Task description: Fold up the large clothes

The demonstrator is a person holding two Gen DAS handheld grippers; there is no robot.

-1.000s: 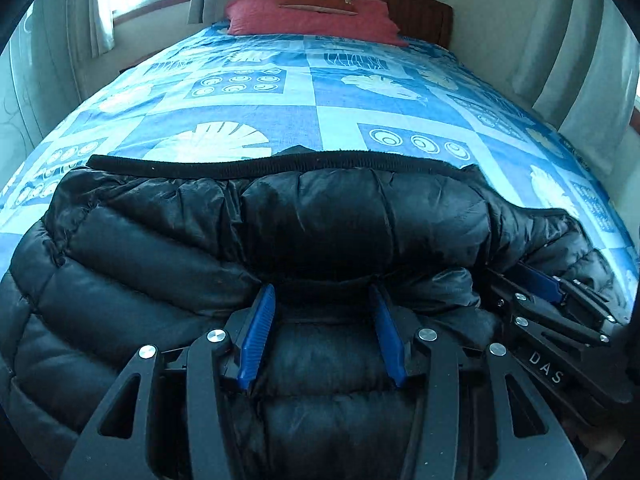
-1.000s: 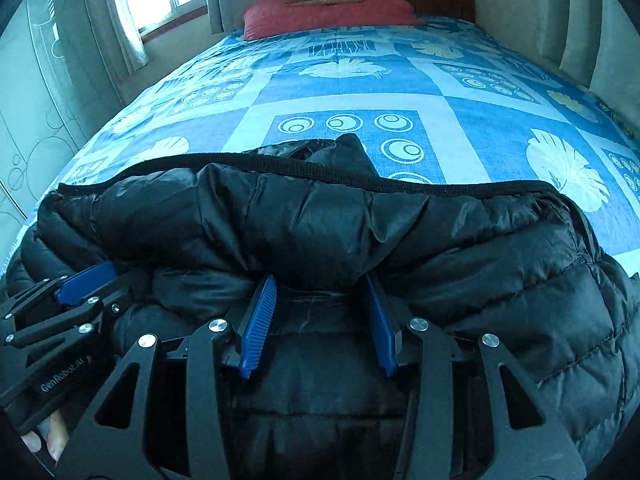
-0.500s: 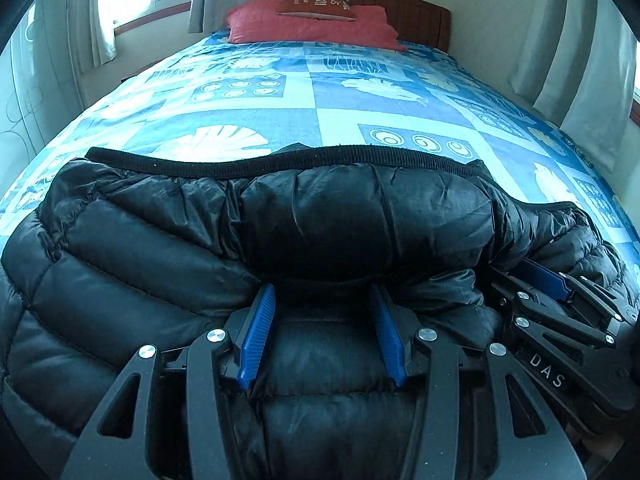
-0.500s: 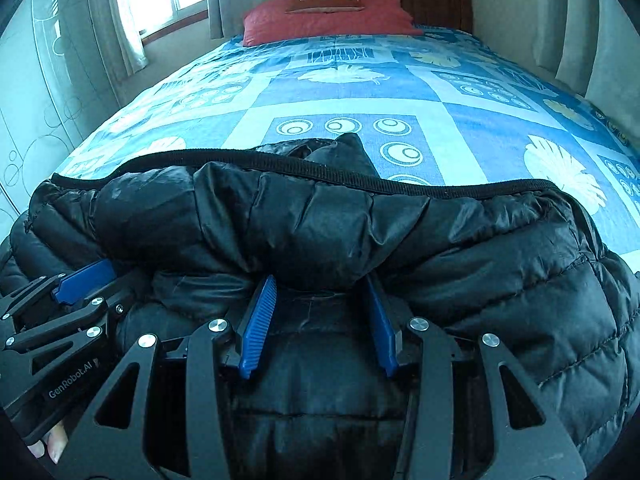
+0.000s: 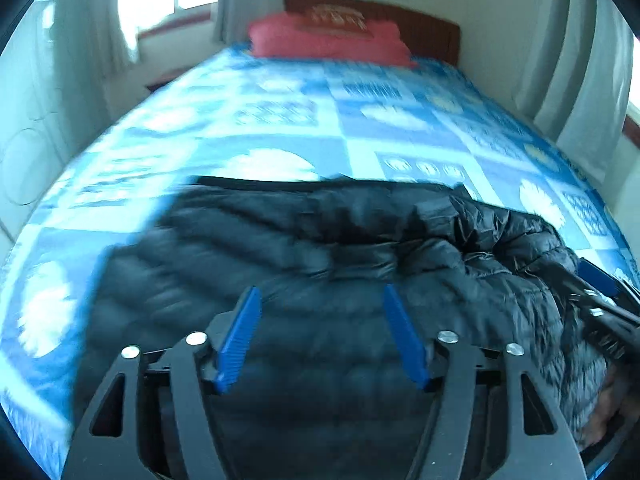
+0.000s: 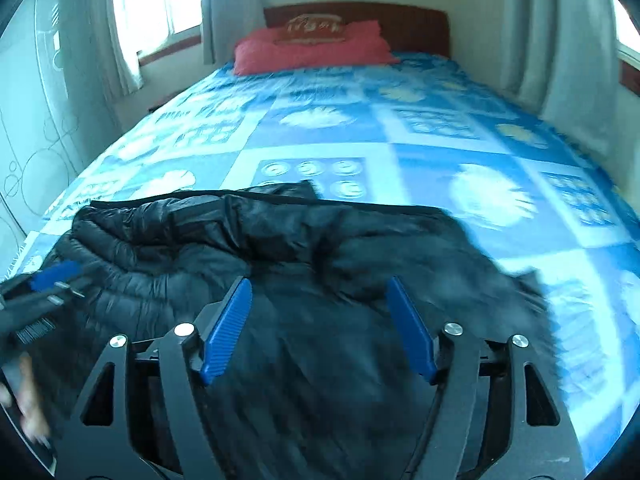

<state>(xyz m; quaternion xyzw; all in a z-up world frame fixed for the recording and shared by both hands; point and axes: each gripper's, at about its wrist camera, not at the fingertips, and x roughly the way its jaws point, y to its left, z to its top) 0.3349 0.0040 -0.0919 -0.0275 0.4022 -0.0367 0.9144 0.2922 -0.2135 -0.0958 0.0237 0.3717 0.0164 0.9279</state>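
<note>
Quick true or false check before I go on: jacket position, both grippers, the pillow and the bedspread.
1. The black puffer jacket lies on the blue patterned bedspread. True.
2. The left gripper is clamped on the jacket. False: its jaws have just been opening and stand apart, gripping nothing.
3. The right gripper is open. True.
4. The red pillow lies on the jacket. False: it lies at the headboard.

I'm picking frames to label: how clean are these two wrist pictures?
Left wrist: jacket smeared on its left, bedspread soft, window glare. Right wrist: jacket blurred at right, pillow fairly clear; fisheye bends both.
</note>
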